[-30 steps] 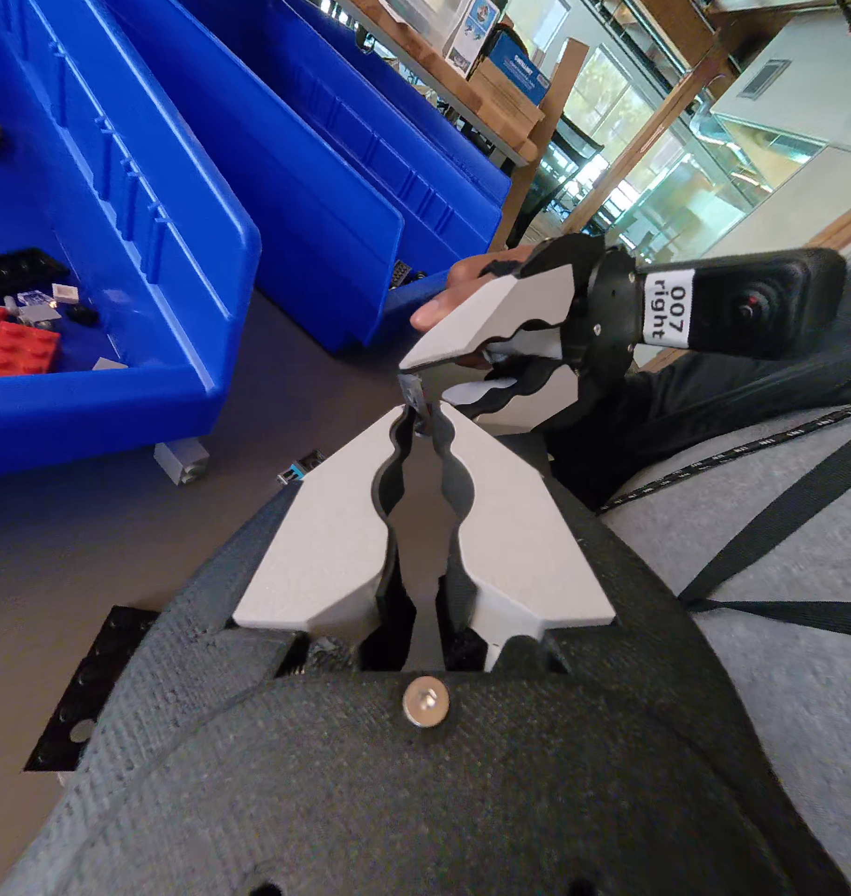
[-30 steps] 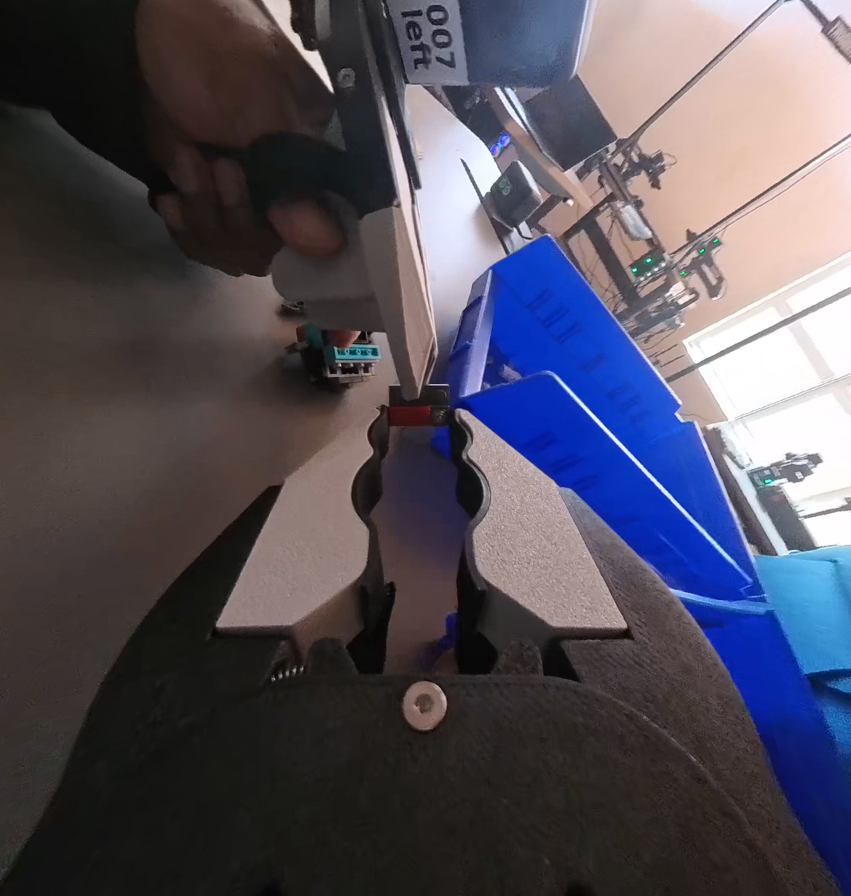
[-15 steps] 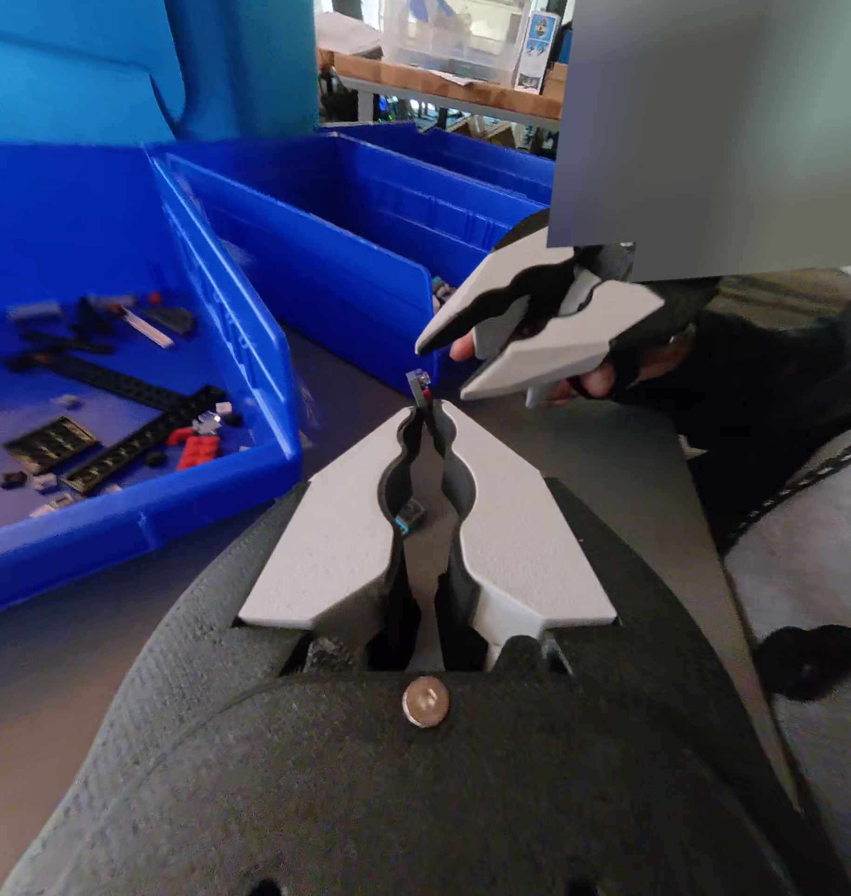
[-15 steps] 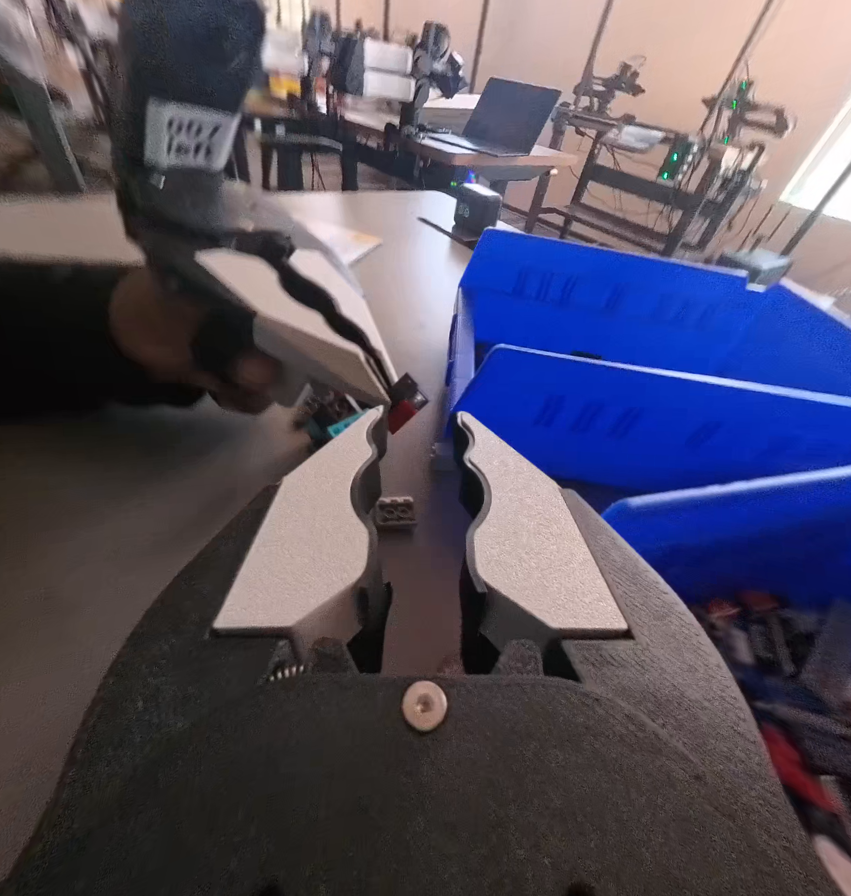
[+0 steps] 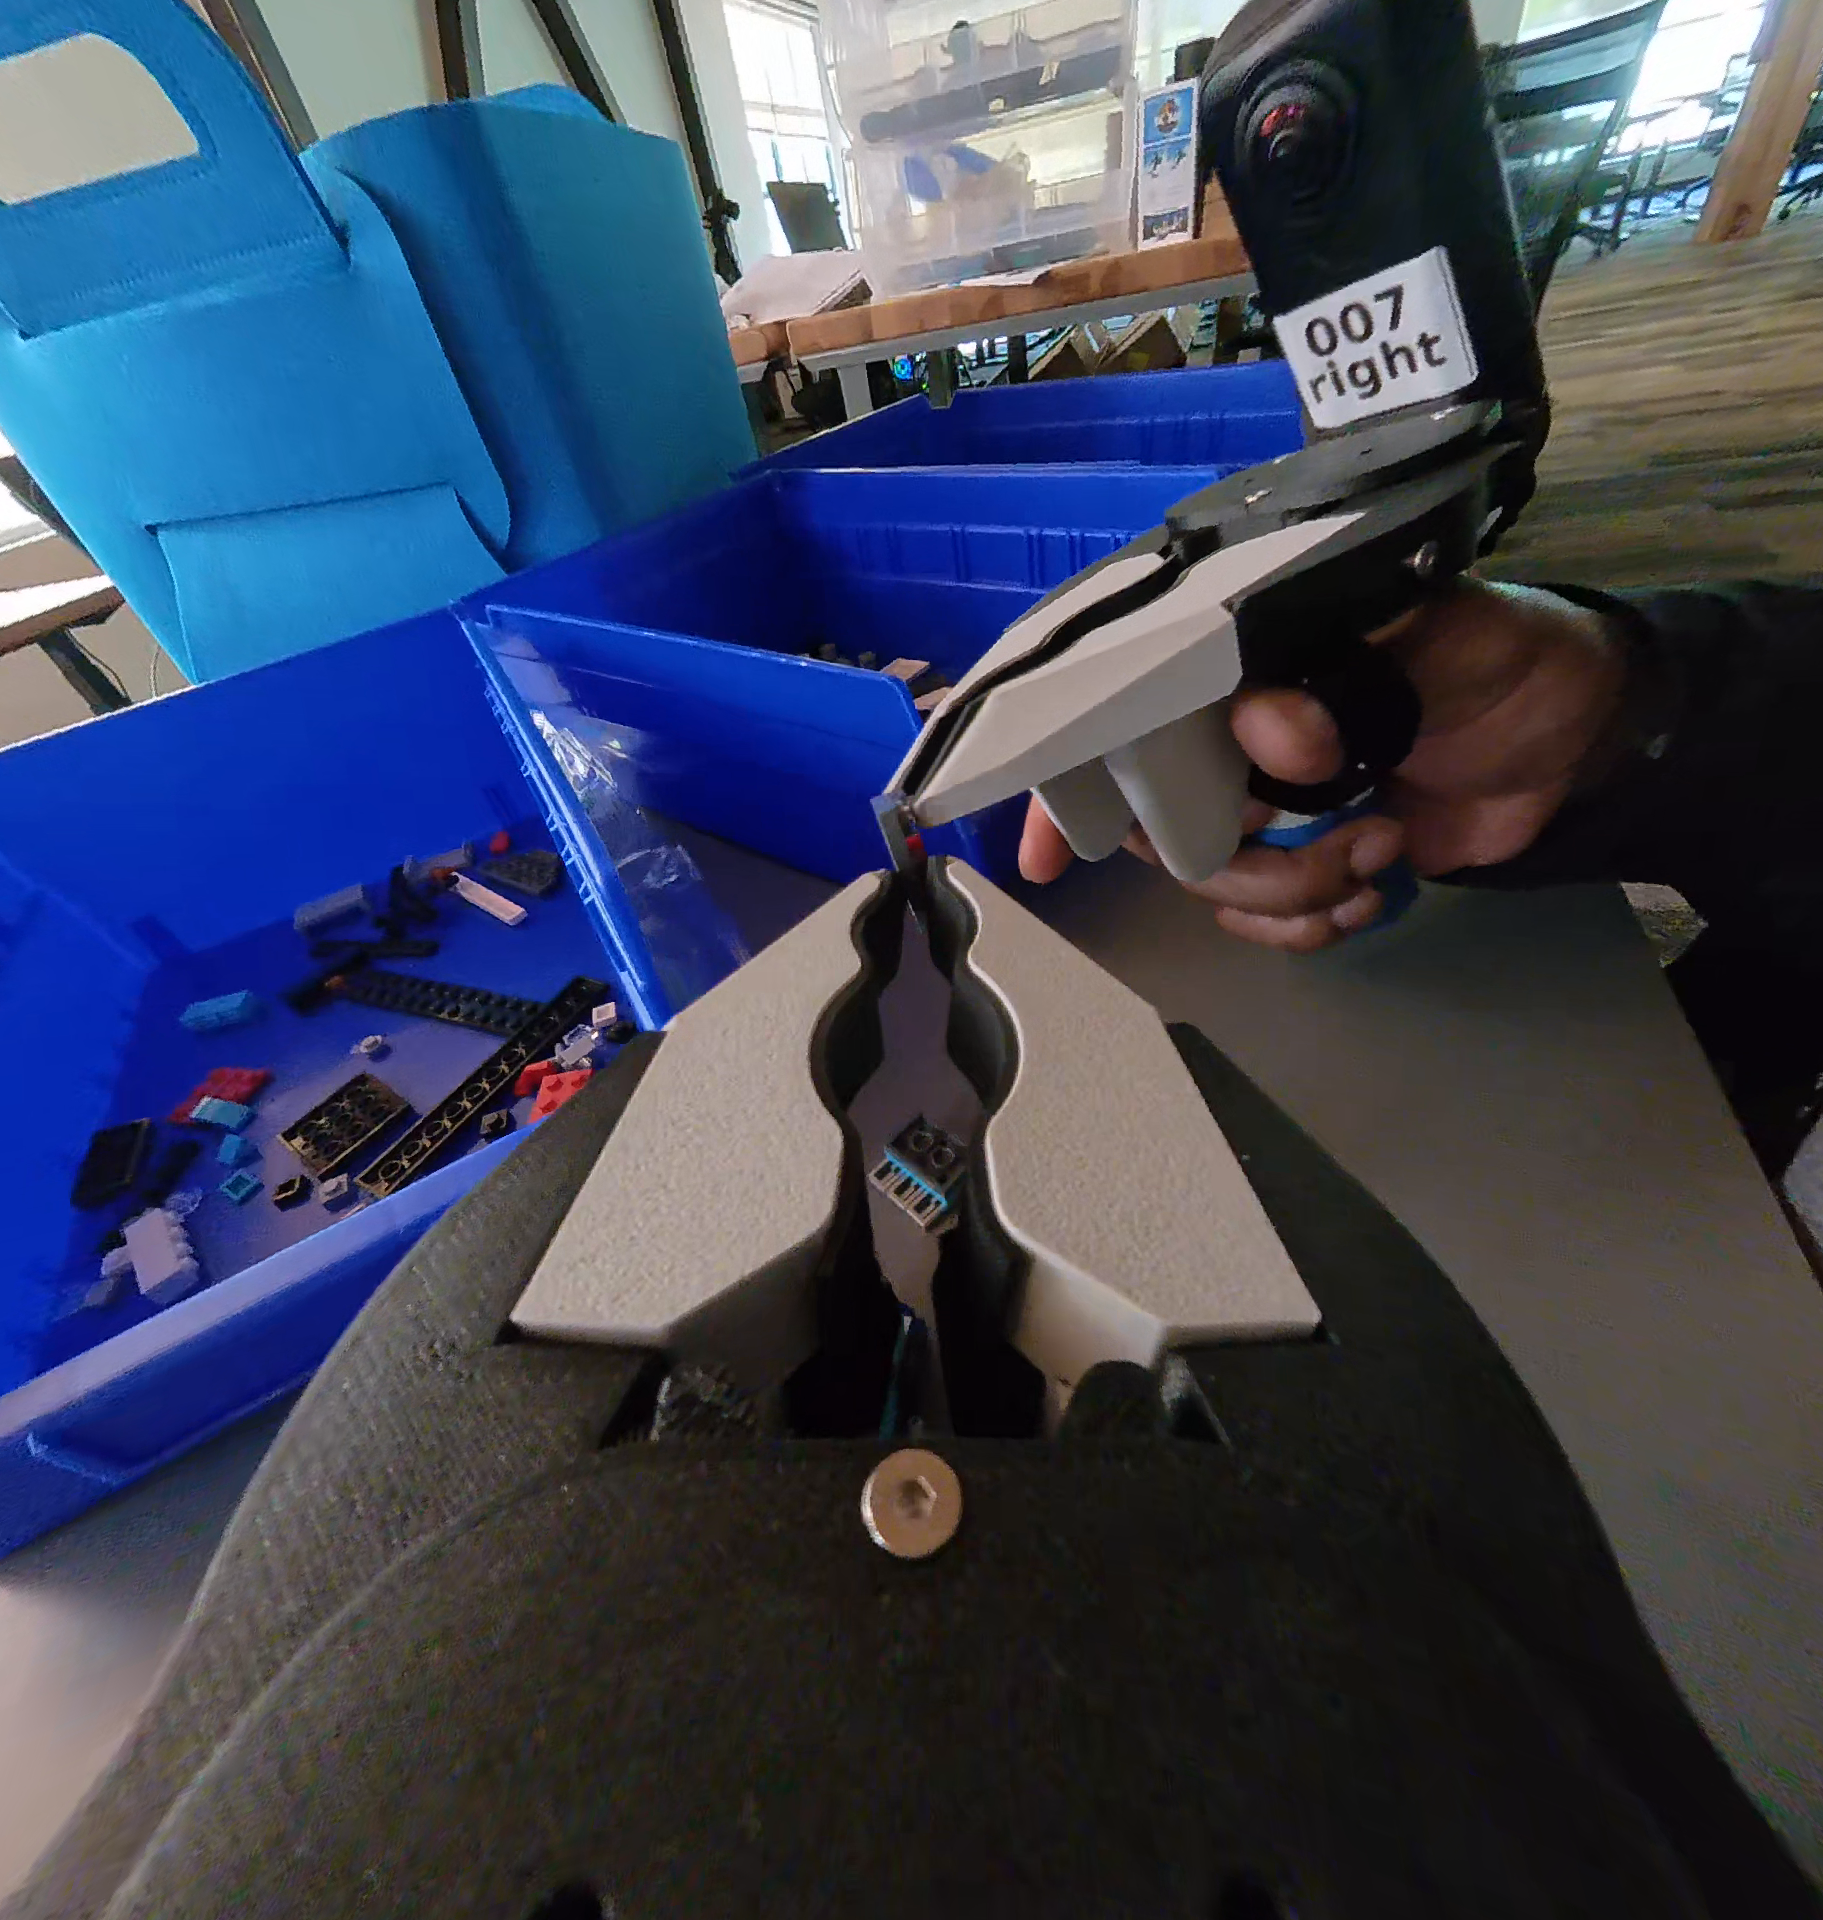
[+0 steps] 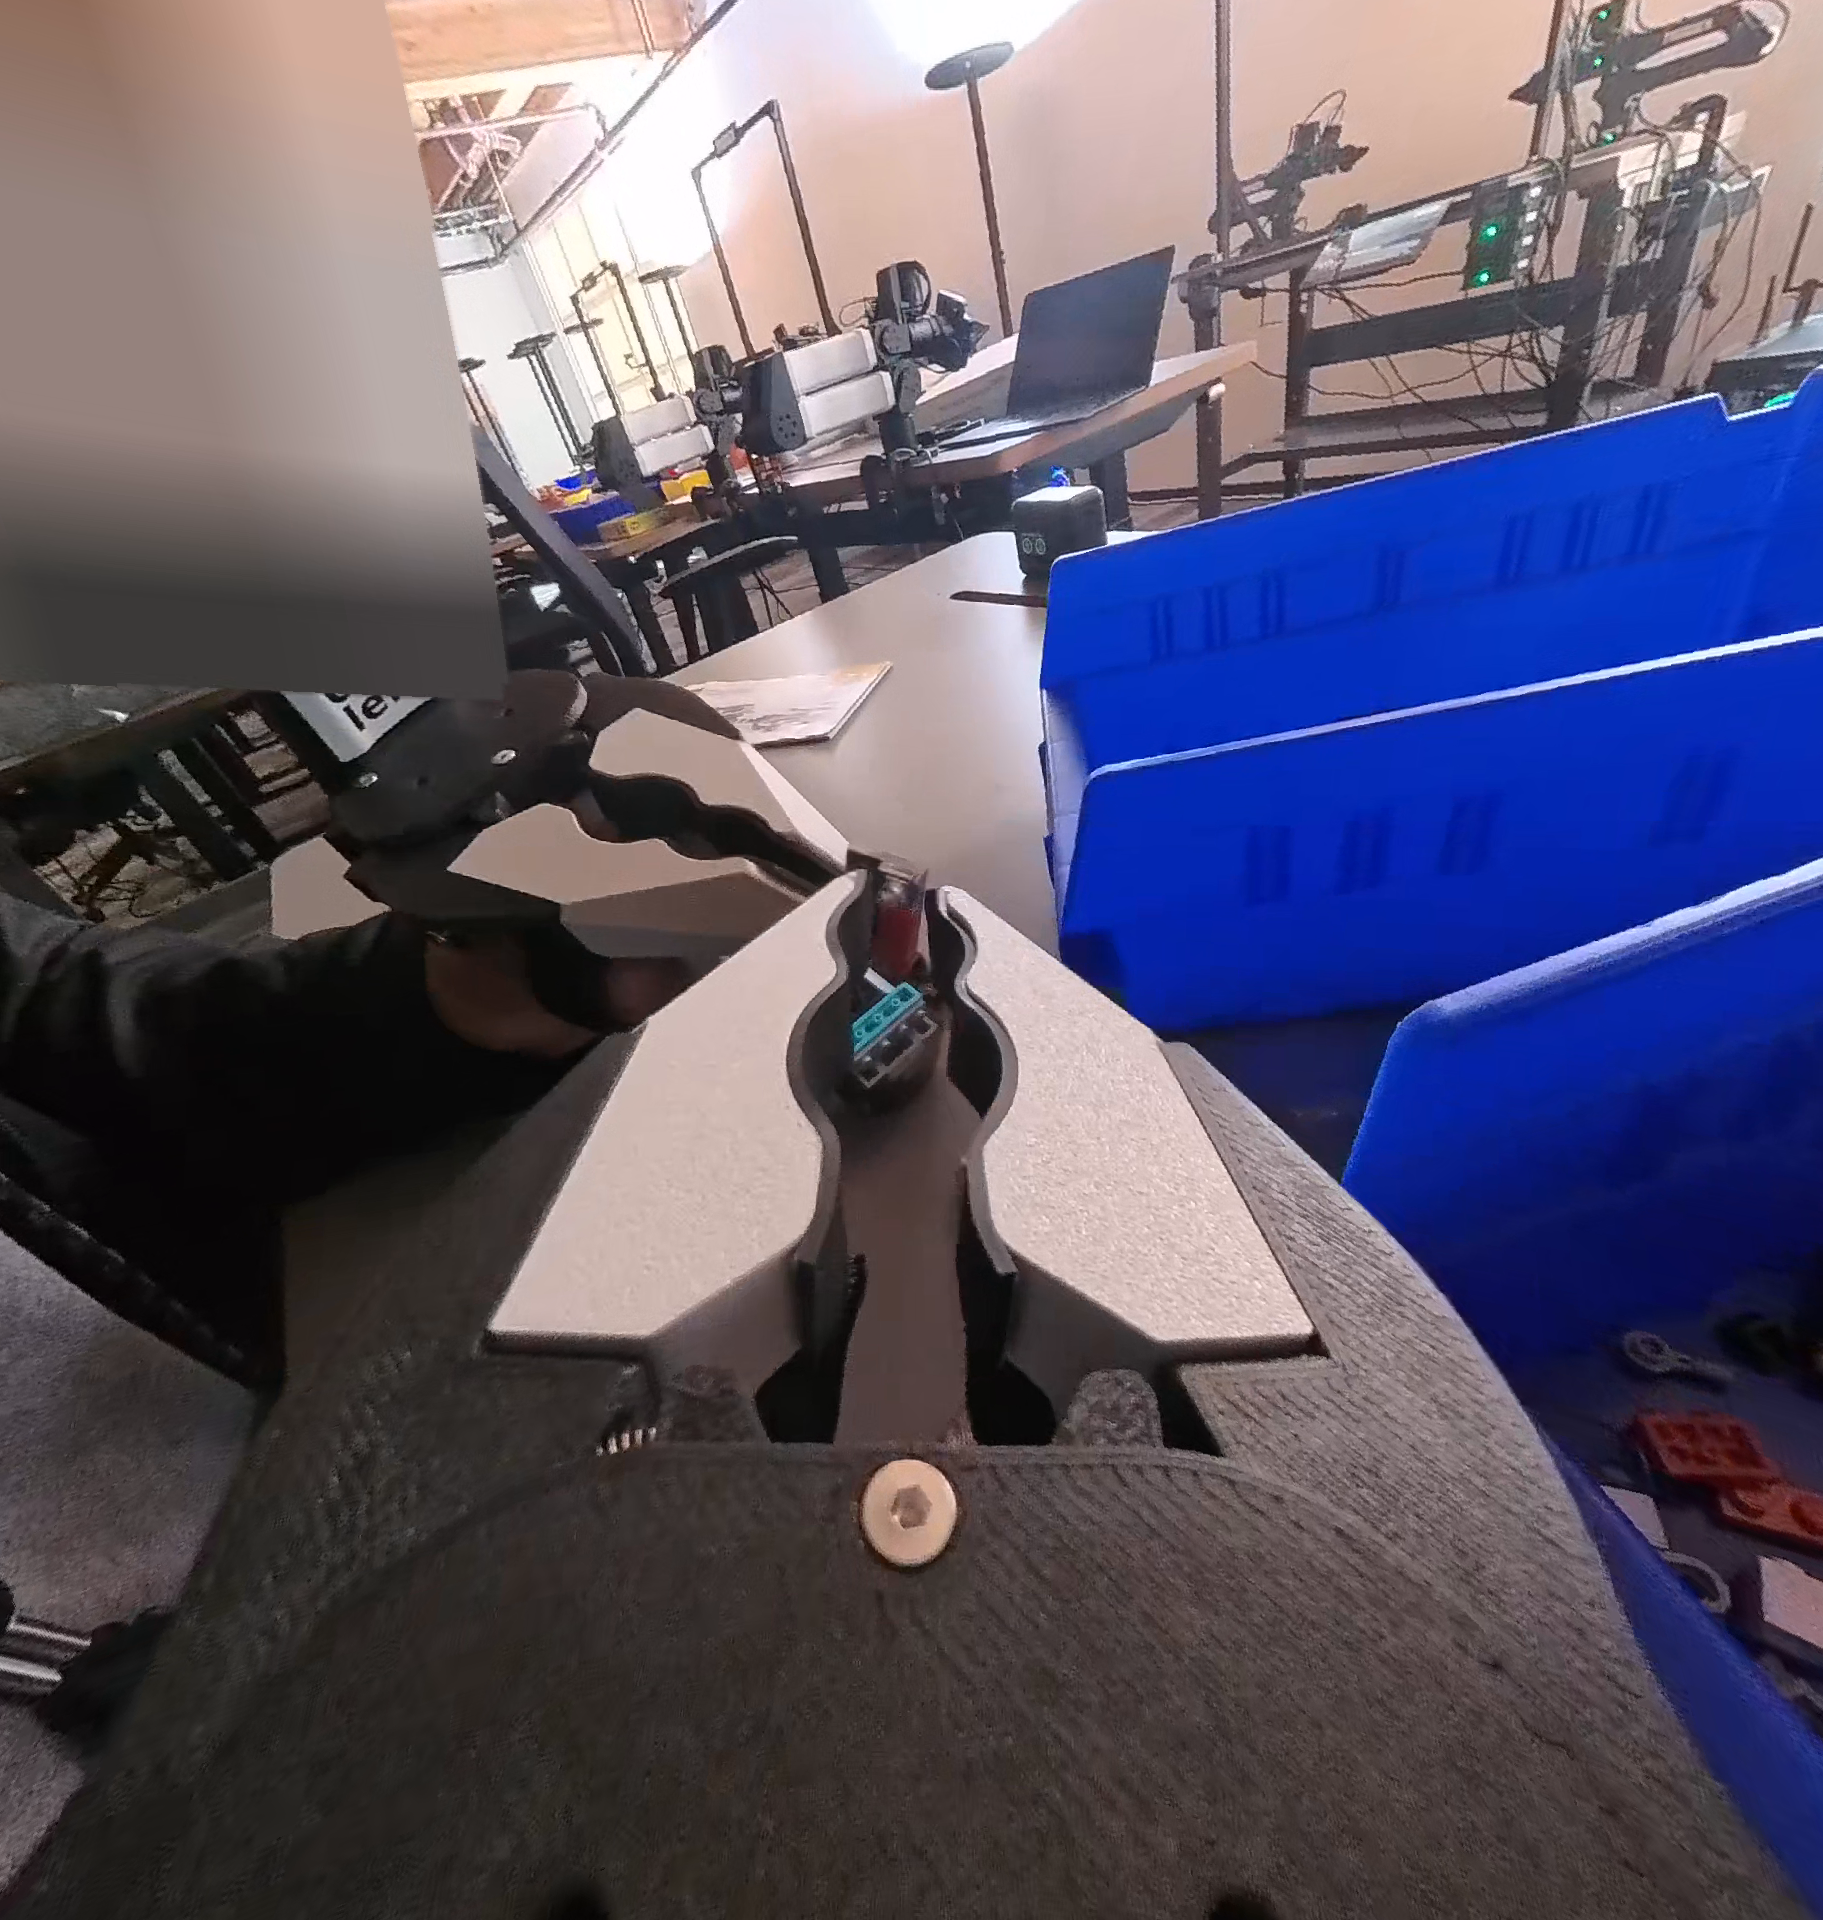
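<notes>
Two handheld grippers meet tip to tip above the grey worktop (image 5: 1406,1091), close to its edge where the blue bins stand. The left gripper (image 5: 915,883) has its tongs drawn in until only a thin gap is left, and a small dark-and-red brick piece (image 5: 907,847) is pinched at their very tips. The right gripper (image 5: 912,795) comes in from above and to the right, its tongs also squeezed onto the top of that same piece, so both tools grip it at once. In the right wrist view the red part of the piece (image 6: 899,925) sits between that gripper's tips (image 6: 902,899), with the left gripper (image 6: 834,862) reaching in from the left side. A bare hand (image 5: 1406,790) wraps the right gripper's handle.

Below the held piece, on the worktop and apart from it, lies a small teal and grey brick assembly (image 5: 919,1174), seen through the gap between the left tongs; the right view shows it too (image 6: 886,1034).

Nearest bin (image 5: 211,1371), at the worktop's left side, holds scattered bricks: long black plates (image 5: 491,1081), red pieces (image 5: 223,1086), teal bits and white ones. More blue bins (image 5: 741,717) stand beyond it, and a light blue felt bag (image 5: 263,364) rises behind them.
</notes>
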Available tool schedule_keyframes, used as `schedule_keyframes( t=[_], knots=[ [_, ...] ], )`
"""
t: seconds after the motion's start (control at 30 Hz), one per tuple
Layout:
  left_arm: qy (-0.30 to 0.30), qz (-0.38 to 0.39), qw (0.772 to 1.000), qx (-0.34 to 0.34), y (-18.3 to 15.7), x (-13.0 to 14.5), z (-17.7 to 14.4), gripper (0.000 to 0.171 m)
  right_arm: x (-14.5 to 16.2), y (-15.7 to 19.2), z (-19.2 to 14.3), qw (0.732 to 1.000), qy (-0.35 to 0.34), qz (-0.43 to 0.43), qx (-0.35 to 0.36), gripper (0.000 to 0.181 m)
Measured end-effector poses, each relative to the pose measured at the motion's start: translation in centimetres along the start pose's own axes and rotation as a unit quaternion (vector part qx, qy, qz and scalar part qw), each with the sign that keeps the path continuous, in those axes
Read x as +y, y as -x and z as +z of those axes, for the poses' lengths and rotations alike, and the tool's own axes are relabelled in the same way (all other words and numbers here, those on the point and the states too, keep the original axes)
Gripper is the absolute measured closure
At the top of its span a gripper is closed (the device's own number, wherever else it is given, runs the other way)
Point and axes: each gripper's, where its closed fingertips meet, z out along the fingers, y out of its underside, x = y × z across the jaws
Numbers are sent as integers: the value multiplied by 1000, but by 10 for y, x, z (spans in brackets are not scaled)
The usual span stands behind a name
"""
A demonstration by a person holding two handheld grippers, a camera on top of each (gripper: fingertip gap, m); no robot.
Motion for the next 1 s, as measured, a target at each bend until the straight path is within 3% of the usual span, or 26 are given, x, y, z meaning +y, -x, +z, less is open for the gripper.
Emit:
schedule_keyframes(
  t=[0.57, 1.0],
  knots=[
    [-19, 72, 997, -2, -7, -8, -5, 167, -6, 9, -2, 999, -27, -12, -25, 172],
    [-40, -101, 990, 92, -12, -10, -5, 166, -5, 10, -6, 998, -35, -10, -59, 173]
  ],
)
